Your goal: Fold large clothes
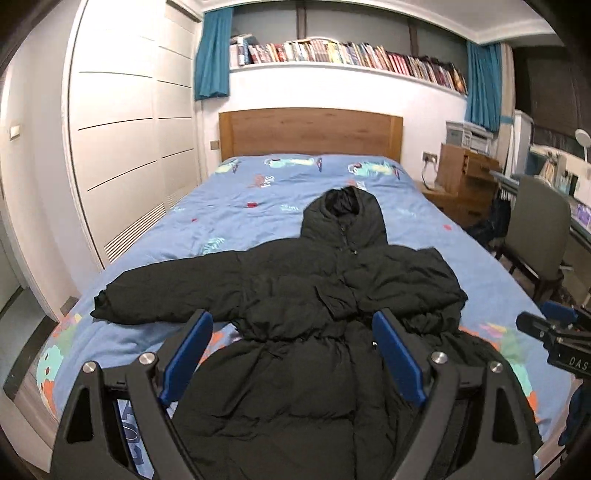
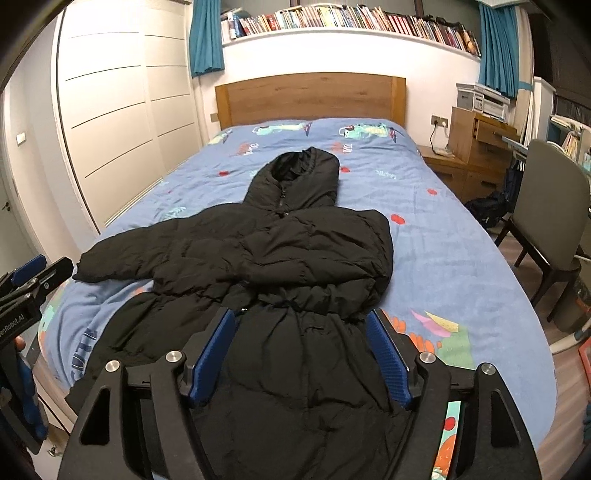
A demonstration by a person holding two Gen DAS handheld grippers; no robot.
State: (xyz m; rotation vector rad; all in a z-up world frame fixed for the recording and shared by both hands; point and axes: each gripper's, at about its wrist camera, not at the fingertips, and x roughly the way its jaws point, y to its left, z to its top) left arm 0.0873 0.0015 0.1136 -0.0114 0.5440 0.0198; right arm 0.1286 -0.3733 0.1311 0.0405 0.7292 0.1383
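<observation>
A big black puffy coat (image 1: 306, 295) lies flat on the blue bed (image 1: 229, 206), hood toward the wooden headboard (image 1: 310, 134). One sleeve sticks out to the left; the other is folded across the chest. A chair (image 2: 550, 206) stands beside the bed. A shelf (image 2: 332, 33) holds books (image 2: 351, 18). The left gripper (image 1: 291, 347) and right gripper (image 2: 301, 354) are wide open above the coat, holding nothing.

Bare bed (image 2: 443, 236) flanks the coat (image 2: 295, 258); wardrobe (image 2: 110, 122) hems one side, chair (image 2: 554, 206) the other.
</observation>
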